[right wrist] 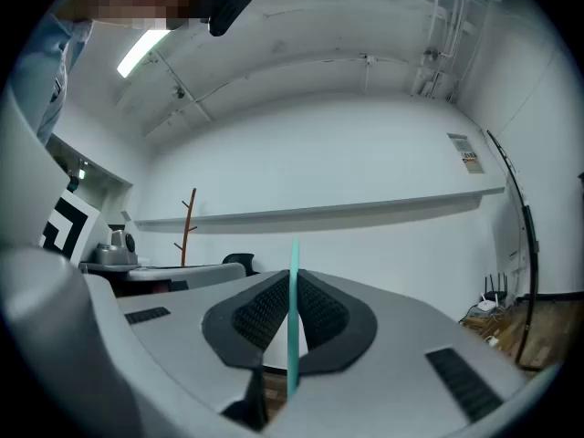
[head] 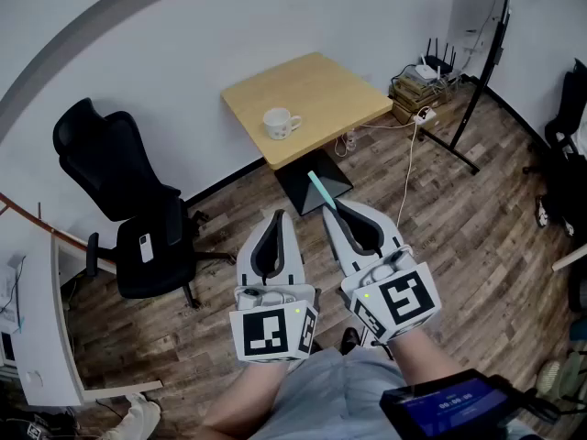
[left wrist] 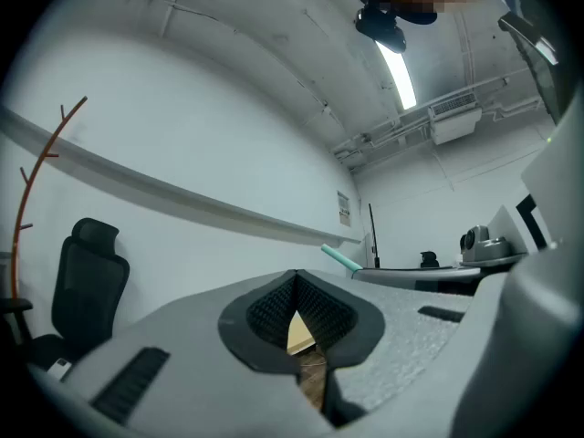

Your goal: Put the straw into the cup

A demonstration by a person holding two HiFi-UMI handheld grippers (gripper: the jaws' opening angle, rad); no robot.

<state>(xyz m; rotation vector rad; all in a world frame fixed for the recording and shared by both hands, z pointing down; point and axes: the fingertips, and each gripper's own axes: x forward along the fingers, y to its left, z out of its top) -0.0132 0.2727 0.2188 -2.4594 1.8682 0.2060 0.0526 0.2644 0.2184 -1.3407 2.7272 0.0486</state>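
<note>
A white cup [head: 281, 123] stands on a small square wooden table [head: 330, 90] against the far wall. My right gripper [head: 335, 207] is shut on a teal straw [head: 320, 187] whose free end sticks out past the jaw tips toward the table. In the right gripper view the straw [right wrist: 293, 318] stands upright between the closed black pads [right wrist: 258, 313]. To its left, my left gripper [head: 277, 216] is shut with nothing in it [left wrist: 301, 276]. Both grippers are held well short of the table, above the wooden floor. From the left gripper view the straw's tip [left wrist: 340, 259] shows at the right.
A black office chair [head: 128, 214] stands at the left. The table's black base [head: 316, 183] sits on the floor just beyond the grippers. Cables, a power strip [head: 425, 115] and boxes with a router [head: 424, 76] lie at the right wall, beside a black stand [head: 468, 108].
</note>
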